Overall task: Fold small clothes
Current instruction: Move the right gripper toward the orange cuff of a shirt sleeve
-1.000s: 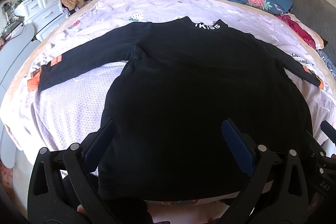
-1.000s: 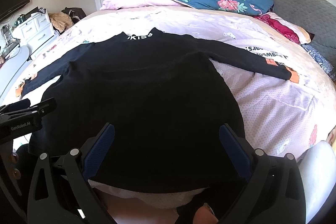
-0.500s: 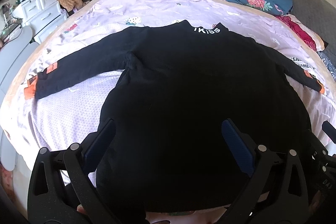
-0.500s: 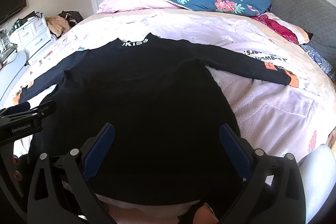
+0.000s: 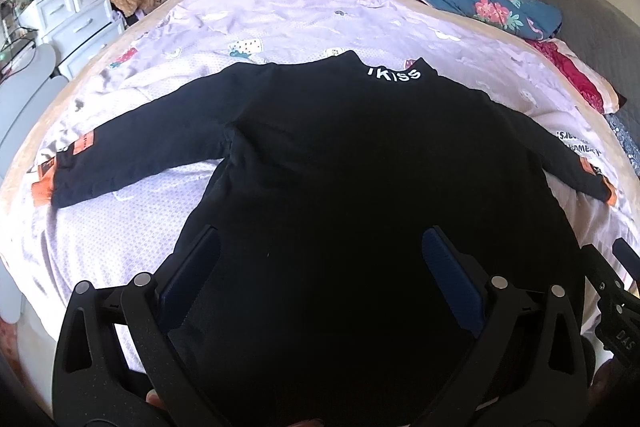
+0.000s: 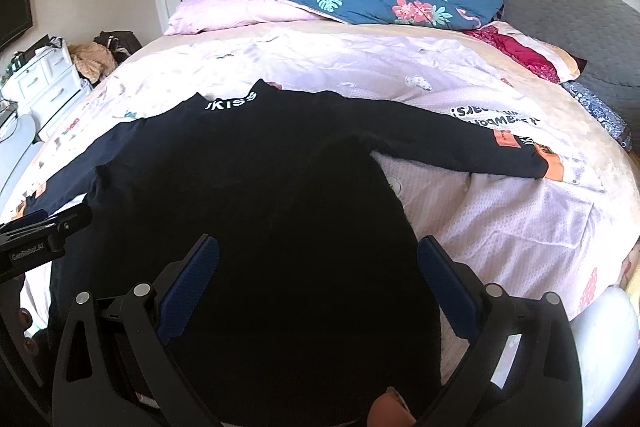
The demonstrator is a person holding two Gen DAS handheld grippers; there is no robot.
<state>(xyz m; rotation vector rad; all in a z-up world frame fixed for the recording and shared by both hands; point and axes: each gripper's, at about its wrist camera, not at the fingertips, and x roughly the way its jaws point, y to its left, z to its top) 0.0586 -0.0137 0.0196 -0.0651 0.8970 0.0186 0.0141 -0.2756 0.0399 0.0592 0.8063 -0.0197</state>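
Risk: left gripper (image 5: 320, 267) and right gripper (image 6: 318, 271), both spread wide holding nothing, could bunch the flat black shirt (image 5: 360, 167) on the bed (image 5: 300, 23) when grabbing.

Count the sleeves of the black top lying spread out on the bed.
2. One sleeve stretches out to the left, the other sleeve to the right of the top, both flat on the bed.
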